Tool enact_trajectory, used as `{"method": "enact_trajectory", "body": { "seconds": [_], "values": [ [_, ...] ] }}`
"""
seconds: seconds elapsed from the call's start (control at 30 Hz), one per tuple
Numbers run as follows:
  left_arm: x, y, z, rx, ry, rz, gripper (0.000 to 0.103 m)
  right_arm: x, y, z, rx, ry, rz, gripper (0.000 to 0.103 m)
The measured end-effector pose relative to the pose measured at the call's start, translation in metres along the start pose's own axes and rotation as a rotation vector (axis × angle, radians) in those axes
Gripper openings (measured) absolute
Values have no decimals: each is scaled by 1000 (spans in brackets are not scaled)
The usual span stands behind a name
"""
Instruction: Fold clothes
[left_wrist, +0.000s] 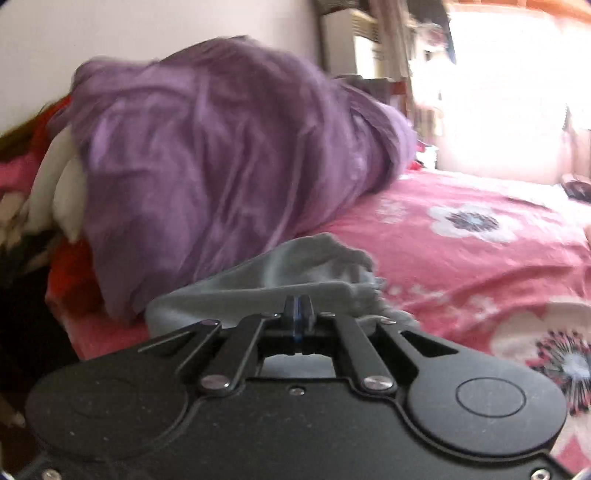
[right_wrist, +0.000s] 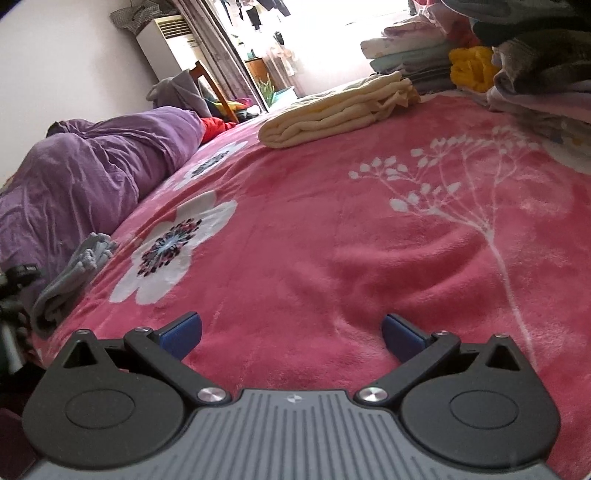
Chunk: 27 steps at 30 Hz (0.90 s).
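The left gripper (left_wrist: 298, 308) is clenched on the near edge of a small grey garment (left_wrist: 295, 273) that lies bunched on the pink blanket (right_wrist: 332, 240), right against the foot of the purple heap (left_wrist: 221, 155). It looks light and limp, best taken by an edge or corner. Its long axis seems to run along the heap's edge. The right gripper (right_wrist: 291, 334) hangs released over bare blanket, well away from the heap.
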<state>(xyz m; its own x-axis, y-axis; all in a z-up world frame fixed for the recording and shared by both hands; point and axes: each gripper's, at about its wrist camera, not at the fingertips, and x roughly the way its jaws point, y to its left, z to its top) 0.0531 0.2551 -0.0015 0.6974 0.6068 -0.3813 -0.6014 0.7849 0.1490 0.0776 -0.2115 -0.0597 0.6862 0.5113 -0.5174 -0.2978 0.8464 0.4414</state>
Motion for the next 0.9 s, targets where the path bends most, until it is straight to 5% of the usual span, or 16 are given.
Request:
{"method": "enact_trajectory", "body": {
  "seconds": [0.03,0.07,0.1,0.17,0.27,0.3,0.33,0.37,0.43,0.5,0.6,0.8,0.9],
  "values": [
    [0,-8,-1,65,5,-12,11,0,1,0,-2,0,-3,103],
    [9,-14,-4,143,25,-7,35,0,1,-1,-4,-1,-5,103],
    [8,-23,-12,231,27,16,87,0,2,-1,-7,-1,-8,103],
    [4,-35,-30,402,-30,73,97,0,3,-2,-11,-2,-13,103],
    [16,-29,-40,479,-19,112,93,0,5,-3,-17,-3,-21,103],
    [24,-22,-42,464,18,114,82,0,5,-3,-20,-4,-24,103],
    [31,-14,-43,435,55,106,36,0,6,-4,-22,-4,-27,103],
    [33,-4,-40,363,79,87,23,0,6,-4,-24,-5,-30,103],
    [27,15,-29,198,74,35,13,0,8,-5,-28,-6,-35,103],
    [7,21,-13,71,24,-4,11,0,9,-6,-33,-7,-40,103],
    [-22,11,2,-77,-47,-158,10,0,10,-7,-39,-8,-48,103],
    [-81,-75,23,-89,-139,-468,10,-26,-10,-8,41,-64,-31,103],
    [-106,-95,42,-244,-133,-694,10,-39,-21,-8,81,-91,-22,103]
  ]
}}
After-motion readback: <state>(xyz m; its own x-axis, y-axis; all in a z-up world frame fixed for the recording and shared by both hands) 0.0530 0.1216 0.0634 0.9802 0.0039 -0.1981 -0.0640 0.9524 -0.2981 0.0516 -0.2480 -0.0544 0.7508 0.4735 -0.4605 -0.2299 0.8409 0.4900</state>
